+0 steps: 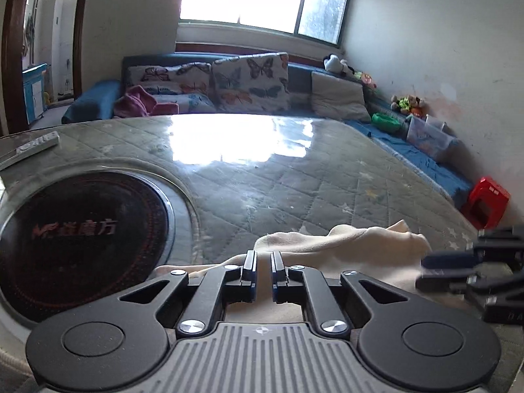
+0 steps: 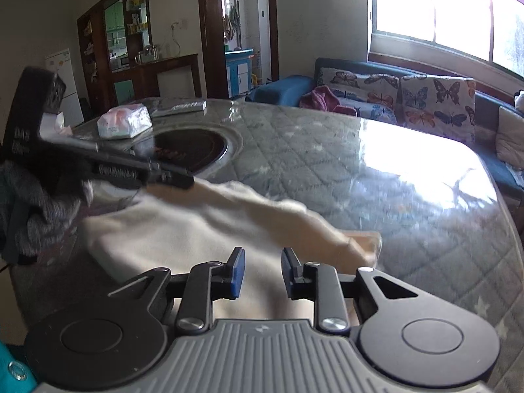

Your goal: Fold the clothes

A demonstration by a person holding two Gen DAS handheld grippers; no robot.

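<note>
Cream cloth point(image 2: 183, 239) is lying soft and light on the counter point(image 2: 327, 150); left gripper point(image 1: 263, 271) is pinching its edge, right gripper point(image 2: 262, 271) hovering narrow, empty, nearing a hem.

A round table point(image 2: 376, 170) carried everything; a grey quilted cover lay under its glossy clear top, which threw back window glare toward twelve o'clock. A black round cooktop point(image 1: 78, 239) was sunk into it at nine o'clock in the left wrist view. A cream garment point(image 2: 183, 229) lay rumpled on the near edge, at six o'clock. A remote control point(image 1: 31, 146) lay at ten o'clock, near the rim. In the right wrist view, a wrapped tissue pack point(image 2: 125, 121) sat beyond the cooktop at eleven o'clock.
</note>
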